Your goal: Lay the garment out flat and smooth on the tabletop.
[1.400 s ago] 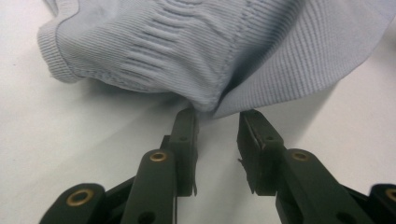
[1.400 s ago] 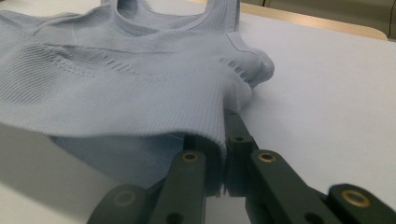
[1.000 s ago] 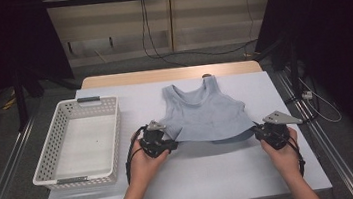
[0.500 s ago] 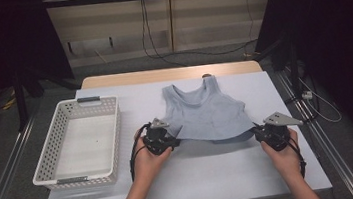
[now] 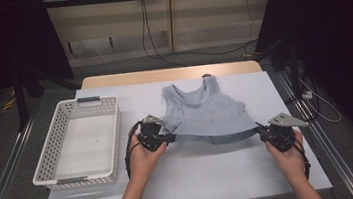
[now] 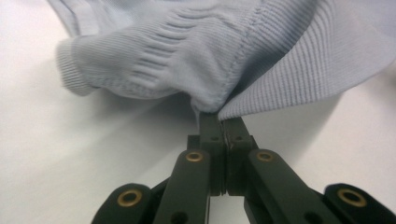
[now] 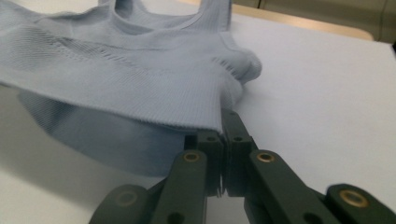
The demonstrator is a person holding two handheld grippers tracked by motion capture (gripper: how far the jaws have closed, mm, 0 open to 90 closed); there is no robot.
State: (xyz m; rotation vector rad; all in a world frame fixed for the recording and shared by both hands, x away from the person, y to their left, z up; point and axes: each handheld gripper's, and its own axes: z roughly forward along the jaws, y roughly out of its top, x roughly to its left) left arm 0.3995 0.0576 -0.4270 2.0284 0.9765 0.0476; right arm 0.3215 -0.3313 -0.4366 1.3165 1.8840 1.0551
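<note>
A light blue ribbed tank top lies on the white table, straps away from me. My left gripper pinches its lower left hem corner; its jaws have just been closing, with the fabric between them. In the left gripper view the gripper is shut on the bunched hem of the tank top. My right gripper holds the lower right hem corner. The right gripper view has the gripper shut on the tank top's hem edge, lifted slightly off the table.
A white perforated basket stands on the table's left part, with nothing in it. The table's wooden far edge lies behind the top. Cables trail on the floor at the right.
My left gripper has edged slightly toward the top's left hem corner and closed on it. The right hand has stayed where it was.
</note>
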